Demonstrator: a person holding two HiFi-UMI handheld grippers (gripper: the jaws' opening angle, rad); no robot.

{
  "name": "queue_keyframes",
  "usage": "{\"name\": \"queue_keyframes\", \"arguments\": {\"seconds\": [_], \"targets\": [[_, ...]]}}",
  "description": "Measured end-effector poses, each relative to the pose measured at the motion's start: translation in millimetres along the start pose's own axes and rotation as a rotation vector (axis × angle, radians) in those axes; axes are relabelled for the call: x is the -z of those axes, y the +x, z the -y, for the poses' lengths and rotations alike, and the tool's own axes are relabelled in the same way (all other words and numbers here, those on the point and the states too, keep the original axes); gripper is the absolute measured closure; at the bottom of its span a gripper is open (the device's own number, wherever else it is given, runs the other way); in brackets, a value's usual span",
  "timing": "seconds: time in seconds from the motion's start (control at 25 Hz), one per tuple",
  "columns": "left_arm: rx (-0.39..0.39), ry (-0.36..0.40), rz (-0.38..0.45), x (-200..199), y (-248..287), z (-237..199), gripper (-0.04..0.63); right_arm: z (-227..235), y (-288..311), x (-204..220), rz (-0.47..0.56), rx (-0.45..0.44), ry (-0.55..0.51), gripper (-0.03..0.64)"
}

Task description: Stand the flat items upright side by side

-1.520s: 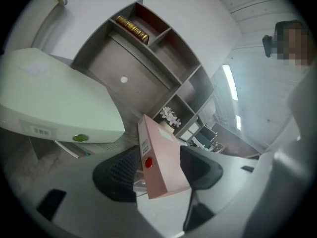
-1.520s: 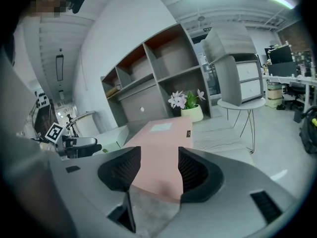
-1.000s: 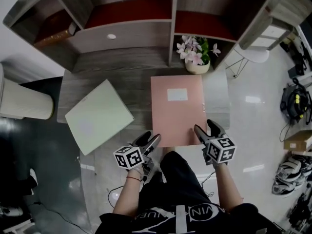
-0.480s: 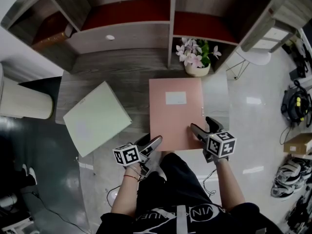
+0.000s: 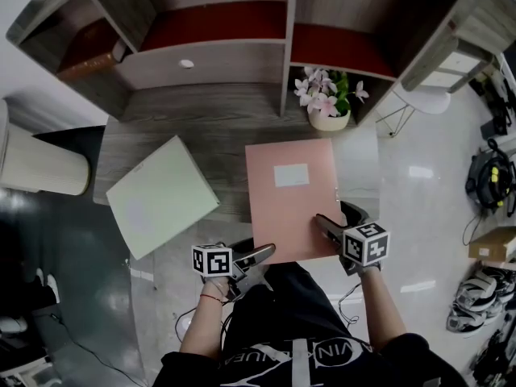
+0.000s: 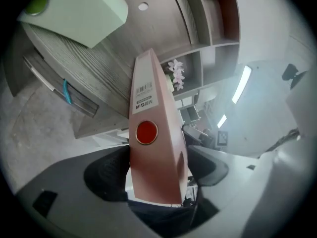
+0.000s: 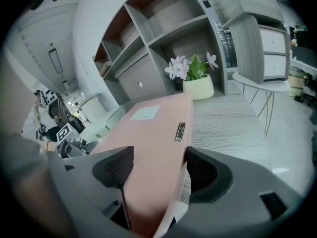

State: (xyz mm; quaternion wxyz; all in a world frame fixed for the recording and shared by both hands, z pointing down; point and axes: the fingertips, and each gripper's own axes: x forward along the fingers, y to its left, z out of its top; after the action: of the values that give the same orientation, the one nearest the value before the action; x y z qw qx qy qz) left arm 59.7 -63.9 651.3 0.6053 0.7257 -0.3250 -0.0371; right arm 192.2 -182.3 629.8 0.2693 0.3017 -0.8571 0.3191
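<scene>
A pink file box point(image 5: 290, 200) lies flat on the grey wooden desk point(image 5: 210, 111), its near end past the desk's front edge. My left gripper point(image 5: 256, 255) holds its near left corner. In the left gripper view the red-dotted spine point(image 6: 151, 133) fills the gap between the pads of that gripper point(image 6: 156, 167). My right gripper point(image 5: 334, 216) clamps the near right corner, and the box point(image 7: 148, 133) sits between that gripper's point(image 7: 153, 170) pads. Both sets of jaws are closing on the box. A pale green file box point(image 5: 161, 193) lies flat and skewed at the desk's left.
A potted pink flower point(image 5: 326, 95) stands at the back of the desk just beyond the pink box. Shelving point(image 5: 210, 22) with red-backed compartments rises behind the desk. A white bin point(image 5: 40, 164) is on the floor at left, a small white table point(image 5: 423, 95) at right.
The pink box has slid a little toward me, so more of it overhangs the front edge. My left gripper dropped lower and turned level along the box's near left corner.
</scene>
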Motion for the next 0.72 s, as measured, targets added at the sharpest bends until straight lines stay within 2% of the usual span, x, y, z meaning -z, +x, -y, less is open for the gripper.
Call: {"name": "queue_keyframes", "arguments": {"seconds": [0.16,0.2,0.32,0.4,0.52,0.64,0.72], "targets": [[0.112,-0.03,-0.113,18.7,-3.0,4.6,0.239,-2.0,-9.4,10.9,-0.025,-0.025,-0.018,0.276],[0.114,-0.038,-0.108,15.9,-4.0,2.3,0.236,-2.7,-10.7,12.2,-0.031,-0.033,-0.017,0.276],[0.081,-0.052,-0.015,-8.7,-4.7,-6.1,0.221,-2.8,-10.5,9.4,-0.039,-0.039,-0.019,0.27],[0.072,-0.051,0.019,-21.0,-0.6,-9.0,0.221,-1.0,-6.6,2.8,-0.036,-0.025,-0.031,0.267],[0.071,-0.066,0.001,-22.5,10.7,-10.0,0.222,2.1,-0.2,-5.6,-0.038,-0.006,-0.031,0.266],[0.068,-0.096,-0.038,-16.3,16.9,-8.0,0.268,3.5,1.2,-9.4,-0.036,0.0,-0.047,0.281],[0.055,-0.074,-0.046,-13.6,16.0,-6.0,0.27,3.4,1.0,-10.3,-0.031,-0.008,-0.052,0.293]]}}
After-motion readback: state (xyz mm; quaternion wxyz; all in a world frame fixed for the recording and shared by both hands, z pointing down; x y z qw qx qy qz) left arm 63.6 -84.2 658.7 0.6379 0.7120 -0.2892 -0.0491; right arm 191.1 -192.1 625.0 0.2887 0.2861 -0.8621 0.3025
